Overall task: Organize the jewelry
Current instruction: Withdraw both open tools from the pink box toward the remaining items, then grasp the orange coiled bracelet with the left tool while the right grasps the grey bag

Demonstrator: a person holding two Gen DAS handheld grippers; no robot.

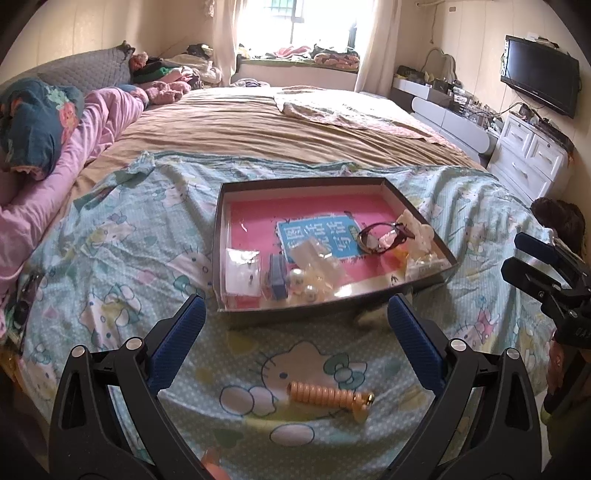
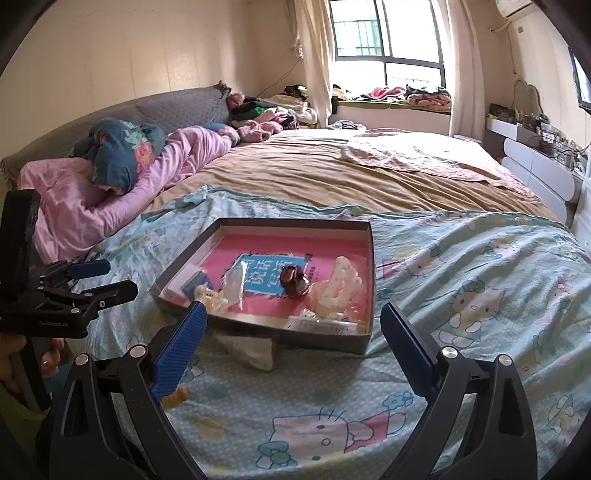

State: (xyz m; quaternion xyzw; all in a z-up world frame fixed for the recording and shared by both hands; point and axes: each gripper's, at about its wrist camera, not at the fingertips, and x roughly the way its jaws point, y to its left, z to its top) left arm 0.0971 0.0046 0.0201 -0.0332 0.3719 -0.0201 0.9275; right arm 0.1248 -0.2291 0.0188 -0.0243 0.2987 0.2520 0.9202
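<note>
My left gripper (image 1: 295, 321) wide, empty, above orange bracelet (image 1: 328, 398) on sheet (image 1: 110, 258); right gripper (image 2: 291, 332) wide, empty, near box (image 2: 258, 221).

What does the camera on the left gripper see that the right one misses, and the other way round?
Only the left view shows the peach beaded bracelet lying on the cartoon-cat sheet between the open left gripper, plus a wall TV. Only the right view shows the air conditioner and the white packet beside the tray. Both show the shallow tray holding the pink book, the brown bangle and small bagged jewelry.
</note>
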